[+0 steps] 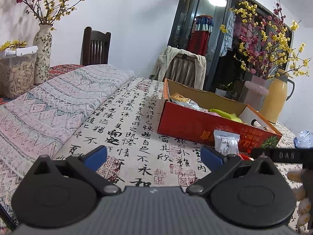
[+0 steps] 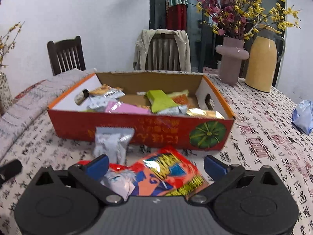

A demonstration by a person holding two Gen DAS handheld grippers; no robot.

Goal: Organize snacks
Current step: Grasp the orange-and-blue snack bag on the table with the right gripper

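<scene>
Across the table's writing-covered cloth, the red box sat mid-frame, and the right gripper, wide open and empty, hung over a red snack bag whose slippery wrapper might slide away, while the left gripper waited open too.

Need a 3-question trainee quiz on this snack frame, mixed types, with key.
1. True or false: the right gripper is shut on the red packet.
2. Multiple choice: where does the silver packet stand? A) inside the box B) outside, against the box's red front wall C) beside the yellow flask
3. Fill in: the left gripper is open over the ____, holding nothing.

Key: 1 false, it is open with the packet lying on the tablecloth between its fingers; 2 B; 3 tablecloth.
</scene>
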